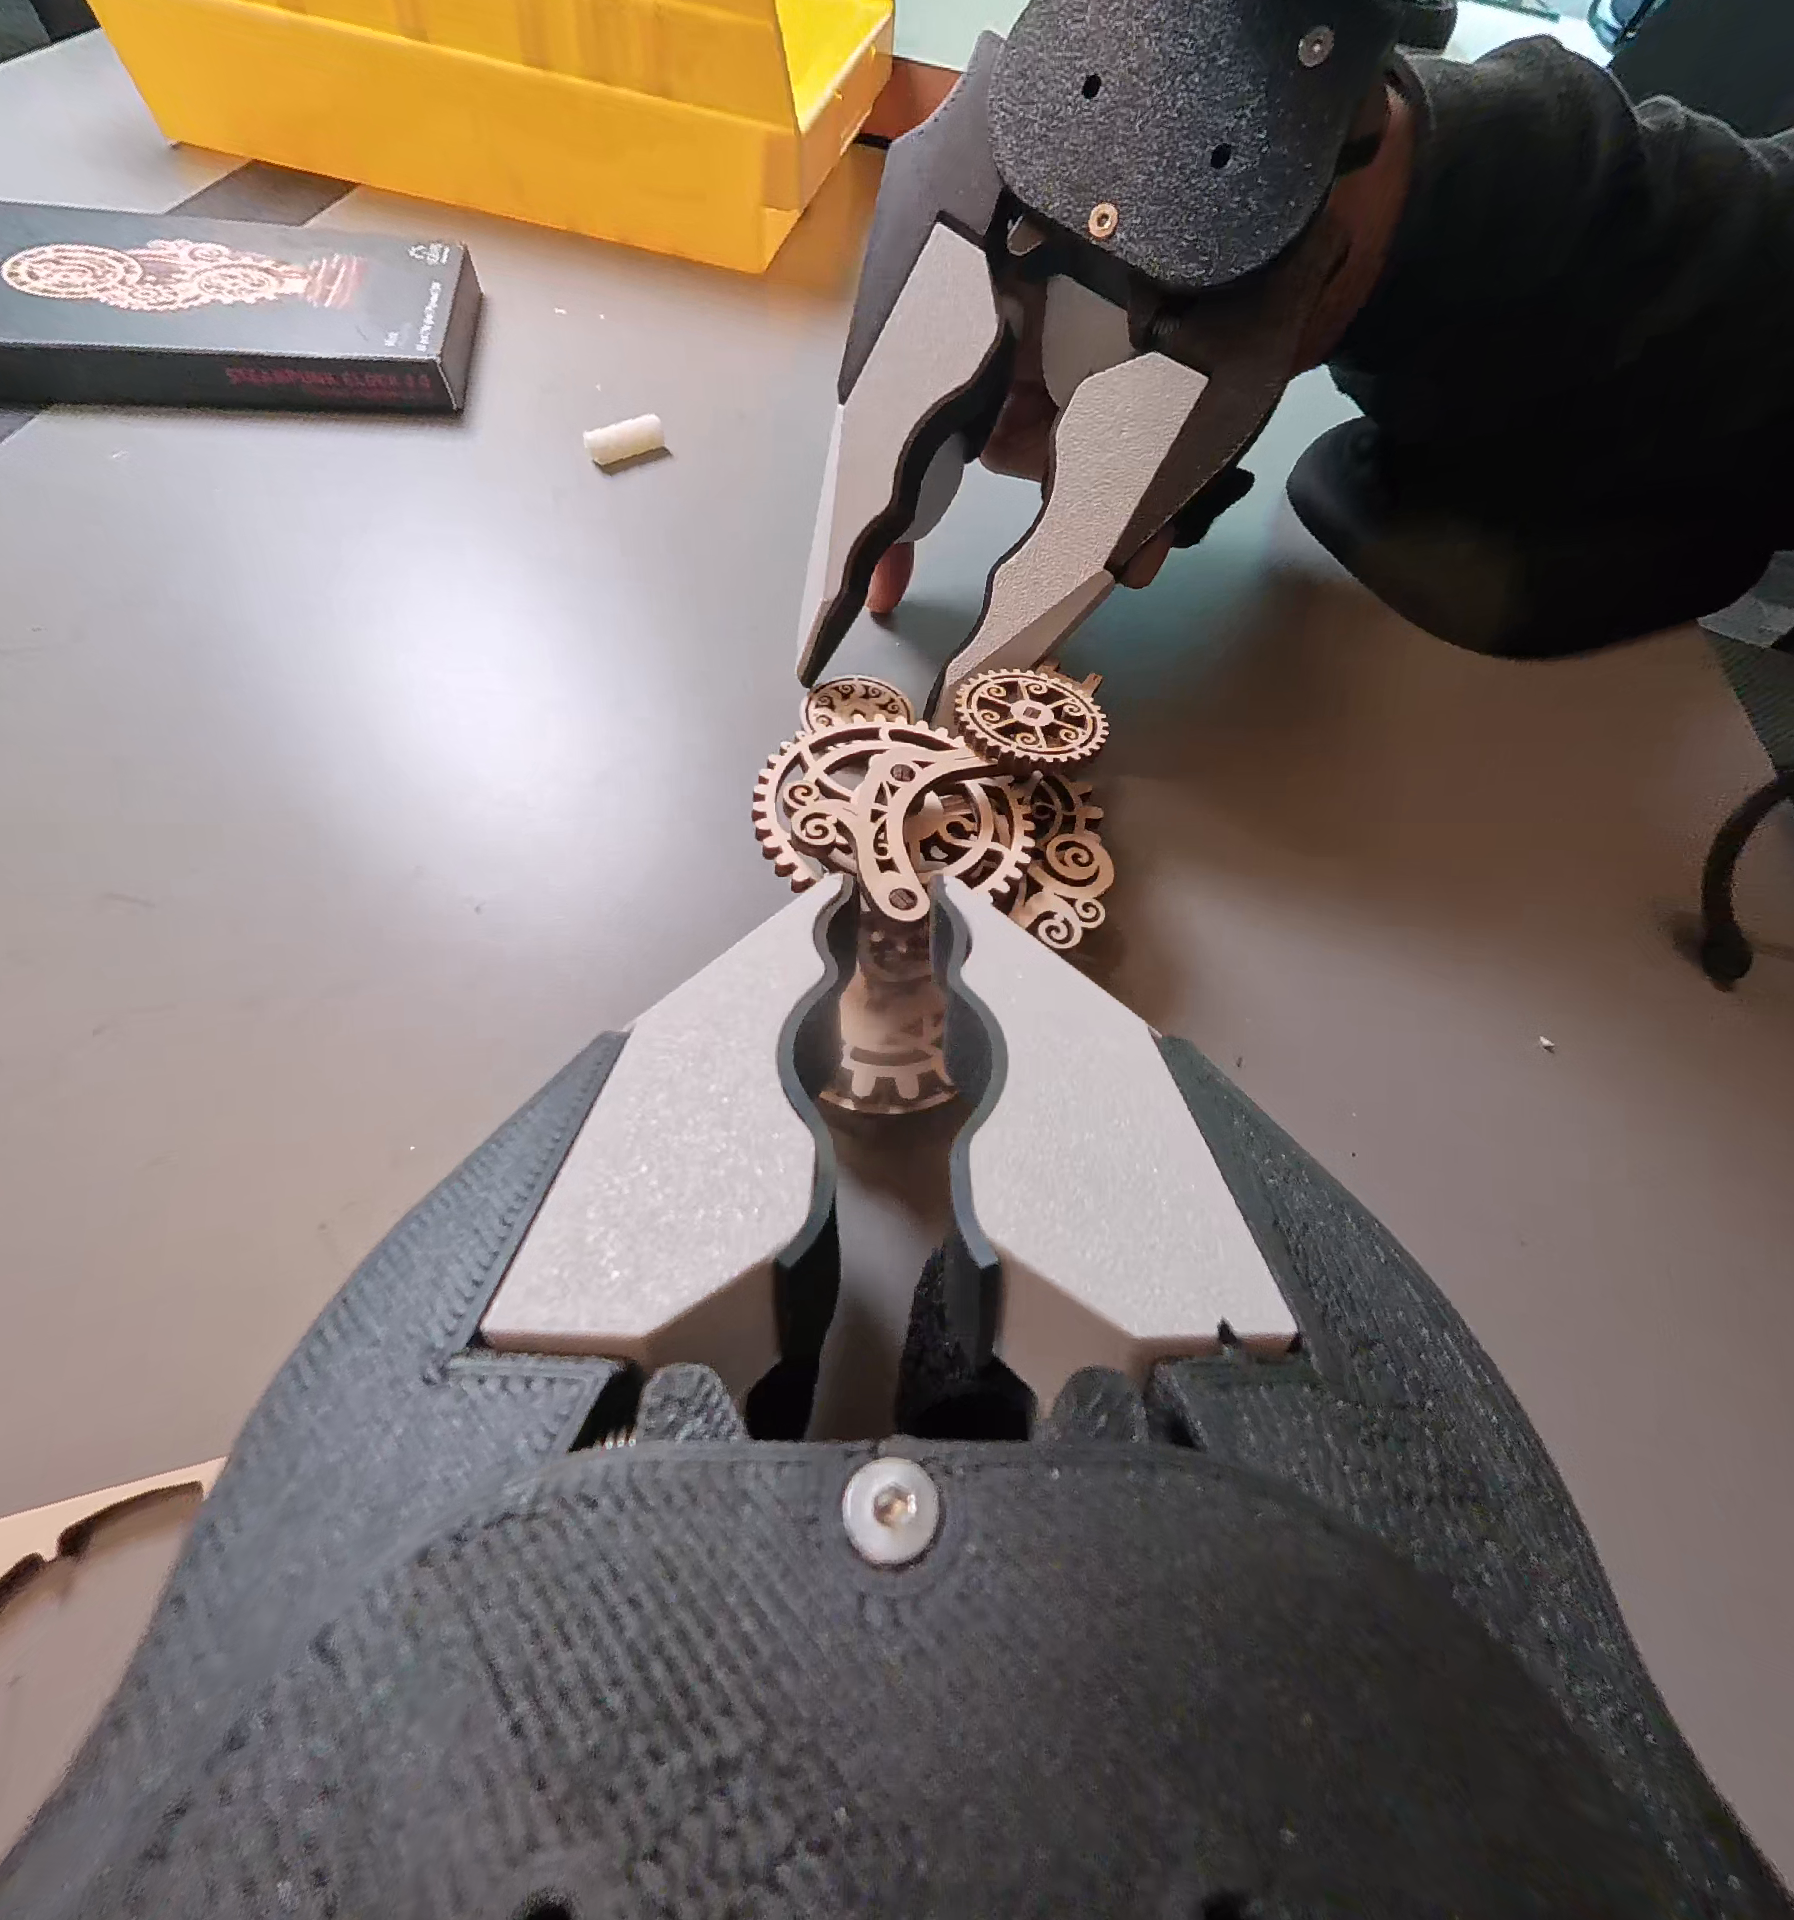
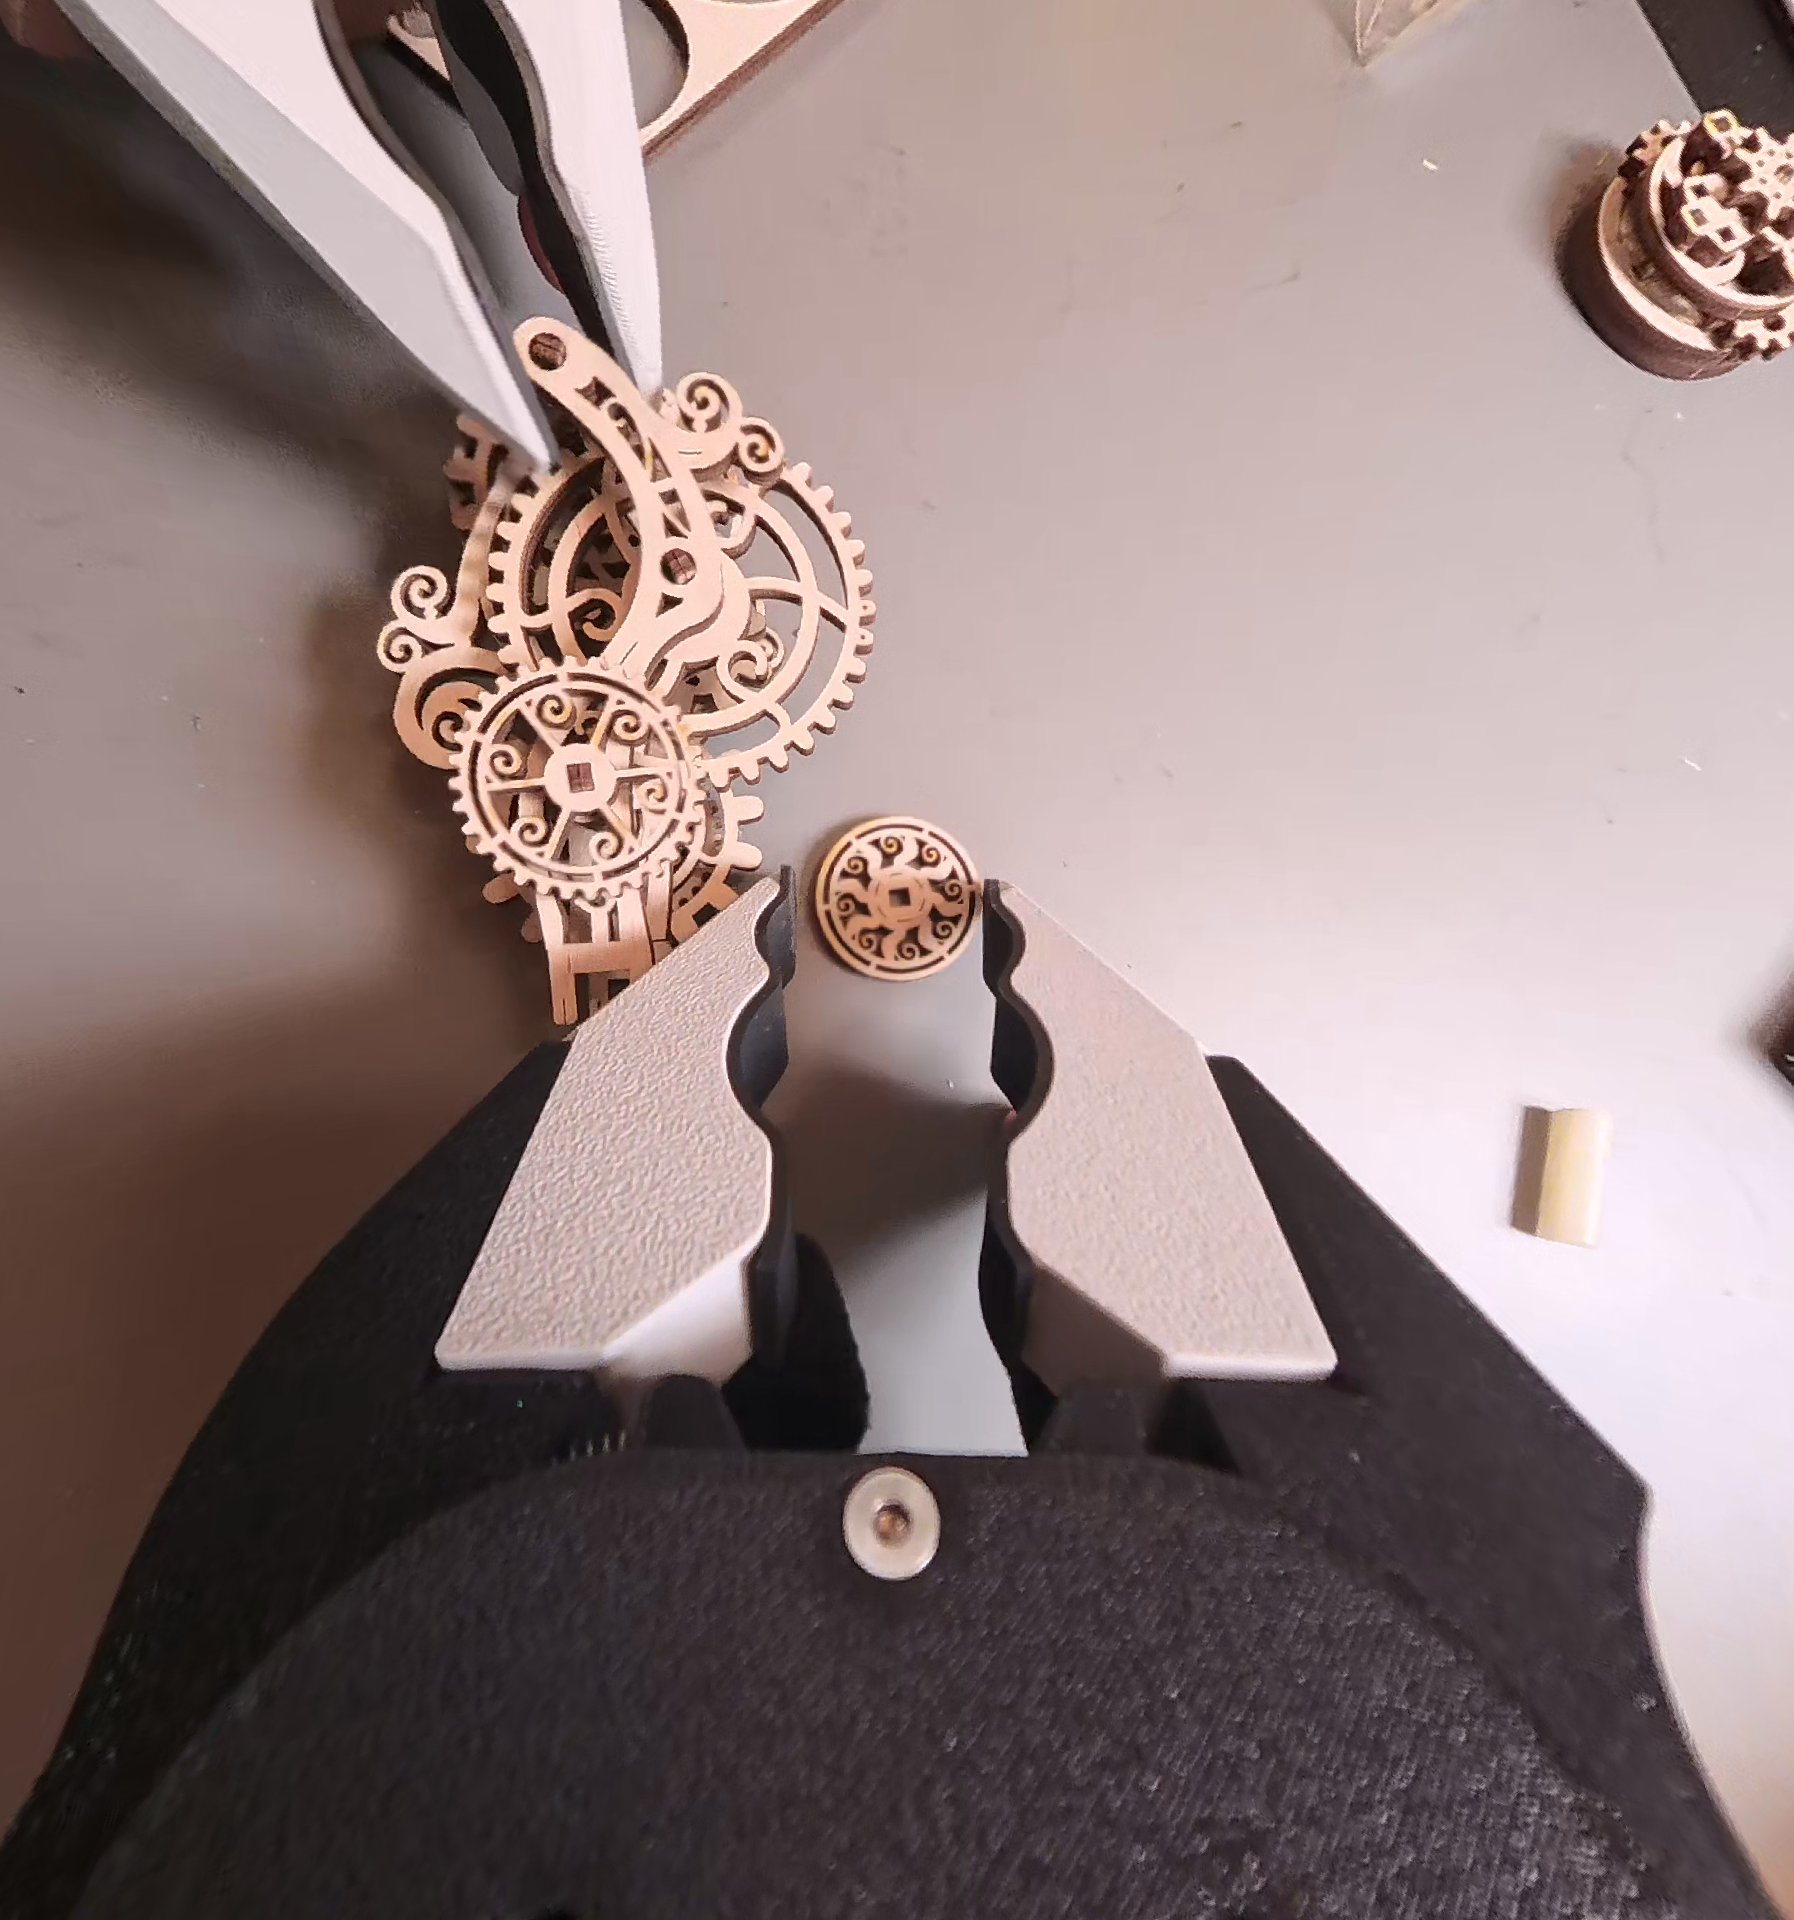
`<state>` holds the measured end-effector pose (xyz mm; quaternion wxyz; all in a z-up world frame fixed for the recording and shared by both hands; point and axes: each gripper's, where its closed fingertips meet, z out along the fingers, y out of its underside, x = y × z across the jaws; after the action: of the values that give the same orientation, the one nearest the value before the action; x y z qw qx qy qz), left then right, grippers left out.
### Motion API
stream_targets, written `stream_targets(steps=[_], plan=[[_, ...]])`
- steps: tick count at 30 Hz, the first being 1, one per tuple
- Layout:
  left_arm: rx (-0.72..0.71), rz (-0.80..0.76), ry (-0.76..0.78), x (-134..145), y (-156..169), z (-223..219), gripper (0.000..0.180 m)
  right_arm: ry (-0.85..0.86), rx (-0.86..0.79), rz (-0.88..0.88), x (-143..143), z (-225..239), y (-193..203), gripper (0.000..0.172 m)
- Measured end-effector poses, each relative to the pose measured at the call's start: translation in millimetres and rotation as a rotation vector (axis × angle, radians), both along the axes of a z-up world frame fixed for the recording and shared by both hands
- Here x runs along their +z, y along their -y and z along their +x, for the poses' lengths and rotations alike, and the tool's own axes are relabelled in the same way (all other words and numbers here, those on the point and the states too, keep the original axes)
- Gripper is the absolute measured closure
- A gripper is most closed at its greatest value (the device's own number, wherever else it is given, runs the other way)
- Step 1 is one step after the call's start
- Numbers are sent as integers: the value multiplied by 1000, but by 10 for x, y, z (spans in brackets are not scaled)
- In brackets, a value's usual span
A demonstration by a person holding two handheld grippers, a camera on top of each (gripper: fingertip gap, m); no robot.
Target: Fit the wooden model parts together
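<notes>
The pale laser-cut wooden gear assembly [image 2: 612, 644] sat on the grey tabletop [image 1: 301, 727], w/ the left gripper [image 1: 888, 899] clamped on its curved arm at one end. Right gripper [image 2: 888, 904] was open, tips either side of a small round flat wooden disc [image 2: 895, 899] lying right beside the assembly, not squeezing it. Off to the side: a small white cylinder [image 2: 1563, 1174] and a yellow plastic bin [image 1: 519, 104].

Two close, downward wrist views face across the shared gear model [image 1: 924, 821].
</notes>
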<state>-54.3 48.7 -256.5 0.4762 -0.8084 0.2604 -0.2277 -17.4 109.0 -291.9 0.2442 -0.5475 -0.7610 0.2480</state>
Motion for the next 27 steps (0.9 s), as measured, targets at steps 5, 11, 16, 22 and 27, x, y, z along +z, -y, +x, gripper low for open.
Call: stream_targets(steps=[5,11,16,22,27], plan=[[64,8,-25,-11,-62,-103,170,-4,11,17,2,6,12,143],[149,37,-77,-14,-126,-271,168,1,28,33,4,47,29,143],[202,60,-81,32,-158,-370,168,-29,-1,82,43,35,-64,163],[222,66,-71,61,-161,-432,168,-41,-16,45,86,45,-82,157],[222,69,-25,117,-149,-457,166,-27,-20,-23,86,78,-68,140]])
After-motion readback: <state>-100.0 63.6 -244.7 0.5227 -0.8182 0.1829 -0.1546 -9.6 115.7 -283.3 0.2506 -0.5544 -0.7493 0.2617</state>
